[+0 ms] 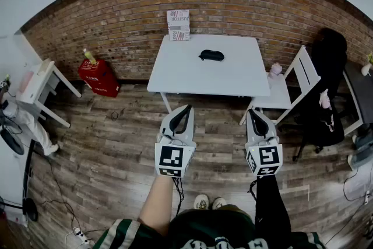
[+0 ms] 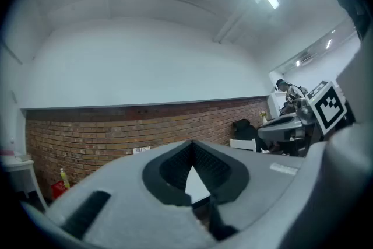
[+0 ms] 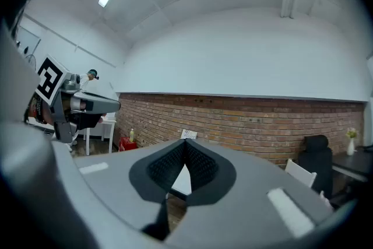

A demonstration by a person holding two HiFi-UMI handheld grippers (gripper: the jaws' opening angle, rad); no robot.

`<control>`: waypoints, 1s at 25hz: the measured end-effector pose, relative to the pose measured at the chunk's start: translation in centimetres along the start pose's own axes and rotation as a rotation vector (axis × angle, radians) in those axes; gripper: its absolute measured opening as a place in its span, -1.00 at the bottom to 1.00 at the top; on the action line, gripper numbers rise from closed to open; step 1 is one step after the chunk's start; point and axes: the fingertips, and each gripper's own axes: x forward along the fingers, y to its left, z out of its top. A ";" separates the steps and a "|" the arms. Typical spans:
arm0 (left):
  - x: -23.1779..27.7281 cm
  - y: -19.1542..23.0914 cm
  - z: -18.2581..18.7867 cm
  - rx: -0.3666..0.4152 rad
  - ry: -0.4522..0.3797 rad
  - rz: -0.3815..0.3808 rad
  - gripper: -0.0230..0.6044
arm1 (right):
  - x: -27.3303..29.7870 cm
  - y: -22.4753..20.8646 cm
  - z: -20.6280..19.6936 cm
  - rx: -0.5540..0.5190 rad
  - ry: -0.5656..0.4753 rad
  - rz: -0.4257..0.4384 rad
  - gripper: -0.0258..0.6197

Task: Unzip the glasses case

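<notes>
Here we are at the very start, and nothing of the job is done yet. The glasses case (image 1: 211,55) lies flat on the white bench (image 1: 175,81), towards the back and near the middle. It looks closed, though it is too small here to make out the zip or its pull.

The left gripper (image 1: 185,109) and the right gripper (image 1: 254,114) are held level and side by side over the wooden floor (image 1: 105,154), well apart from the bench and the case. The left gripper view shows its fingers (image 2: 172,169) clenched tip to tip with nothing between them, only a sliver of bench beyond. The right gripper view shows the same: fingers (image 3: 164,168) pressed together and empty.

I'd say everything is left to do: get up to the bench, steady the case with 1 gripper, find the zip pull with the other and run it round.

The count:
- 1 glasses case
- 1 bench
- 2 grippers
- 1 printed box (image 1: 178,25) at the bench's back edge
- 1 white chair (image 1: 294,81) just beside the bench on the right
- 1 black office chair (image 1: 326,90) beyond it
- 1 red container (image 1: 98,77) by the brick wall, with 1 bottle (image 1: 89,56) on top
</notes>
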 end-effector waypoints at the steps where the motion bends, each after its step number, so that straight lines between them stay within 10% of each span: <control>1: -0.2 -0.1 0.0 0.000 0.001 0.001 -0.91 | -0.2 0.1 0.1 -0.002 -0.001 0.002 -0.88; 16: -2.0 -0.3 -1.1 0.017 0.030 -0.013 -0.90 | -0.8 1.9 -0.2 0.038 -0.017 0.008 -0.88; 25: -0.8 0.4 -1.6 0.001 0.007 -0.042 -0.55 | 1.0 2.1 -0.6 0.060 -0.022 0.028 -0.43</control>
